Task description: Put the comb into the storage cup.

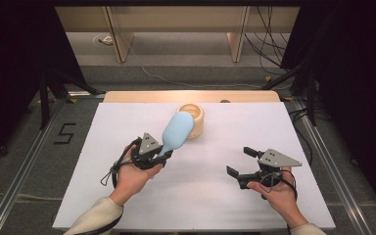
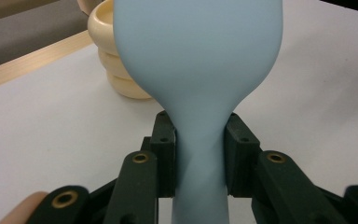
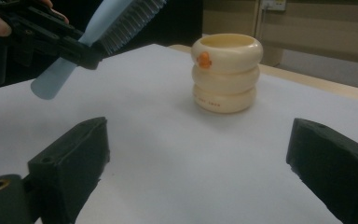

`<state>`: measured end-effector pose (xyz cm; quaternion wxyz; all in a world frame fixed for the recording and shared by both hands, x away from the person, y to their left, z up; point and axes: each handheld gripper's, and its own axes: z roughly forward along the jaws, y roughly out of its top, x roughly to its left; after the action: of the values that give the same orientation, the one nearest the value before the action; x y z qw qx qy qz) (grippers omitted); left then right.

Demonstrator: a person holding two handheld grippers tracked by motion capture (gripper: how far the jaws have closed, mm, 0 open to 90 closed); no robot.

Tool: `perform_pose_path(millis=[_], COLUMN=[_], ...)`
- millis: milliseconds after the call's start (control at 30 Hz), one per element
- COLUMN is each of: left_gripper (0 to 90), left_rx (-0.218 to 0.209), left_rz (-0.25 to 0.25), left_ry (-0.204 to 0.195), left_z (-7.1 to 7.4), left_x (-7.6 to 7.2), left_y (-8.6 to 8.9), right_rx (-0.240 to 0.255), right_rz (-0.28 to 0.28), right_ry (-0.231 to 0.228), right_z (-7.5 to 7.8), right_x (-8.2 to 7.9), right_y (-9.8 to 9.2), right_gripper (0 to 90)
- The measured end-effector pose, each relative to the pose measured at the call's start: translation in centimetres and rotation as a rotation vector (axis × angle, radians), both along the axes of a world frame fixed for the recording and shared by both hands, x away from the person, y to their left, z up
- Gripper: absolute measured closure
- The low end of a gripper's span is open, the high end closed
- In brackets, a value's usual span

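A white table top (image 1: 210,196) is shown from above, backed along its far edge by a strip of pale wood (image 1: 127,96). Grey floor is seen on both sides, with a painted numeral 5 (image 1: 65,133) to the left of the table, metal rails running alongside, and dark curtains at either side. Beyond the far edge, light wooden furniture legs (image 1: 118,34) and loose cables (image 1: 267,39) are visible.

A cream cup (image 1: 191,119), formed of three stacked rings and marked with a small orange figure, stands upright near the middle of the far edge.

The left gripper (image 1: 149,154) is held by the left hand (image 1: 133,177) left of the table's centre, raised off the surface and directed toward the far edge. Its jaws are pressed against the narrow handle of a light blue brush (image 1: 177,131). In the left gripper view the pads (image 2: 167,154) are seen clamped on both sides of the handle. The brush head is extended up and away, its tip overlapping the cup's near left rim in the high view; bristles are seen on its underside in the right gripper view.

The right gripper (image 1: 241,161) is held by the right hand (image 1: 276,193) toward the near right corner, pointed left. Its jaws are spread wide, with nothing between them.
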<state>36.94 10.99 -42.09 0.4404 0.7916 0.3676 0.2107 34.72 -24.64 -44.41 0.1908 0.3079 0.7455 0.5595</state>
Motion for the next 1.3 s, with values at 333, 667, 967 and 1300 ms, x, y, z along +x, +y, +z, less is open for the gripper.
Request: perform_pose_path(millis=[333,667,967,1300], left_gripper=[69.2,69.2,69.2,69.2], left_rx=[-0.006,-0.005,-0.007,-0.006], left_rz=[-0.009,-0.02,-0.028,-0.036], left_ry=[-0.009,-0.018,-0.017,-0.021], left_z=[0.0,0.0,-0.1,-0.3], left_x=[0.0,0.0,0.0,0.0], left_y=[-0.8,-1.4,-1.7,-2.2], right_rx=[-0.01,0.005,0.038,0.071], right_rz=[0.035,0.047,0.051,0.048], right_ry=[-0.007,-0.006,-0.019,-0.014], right_z=[0.6,1.1,2.1,2.7], right_x=[0.9,1.9,2.7,3.3], right_y=[2.6,4.3,5.8,6.9], right_gripper=[0.3,0.3,0.3,0.3])
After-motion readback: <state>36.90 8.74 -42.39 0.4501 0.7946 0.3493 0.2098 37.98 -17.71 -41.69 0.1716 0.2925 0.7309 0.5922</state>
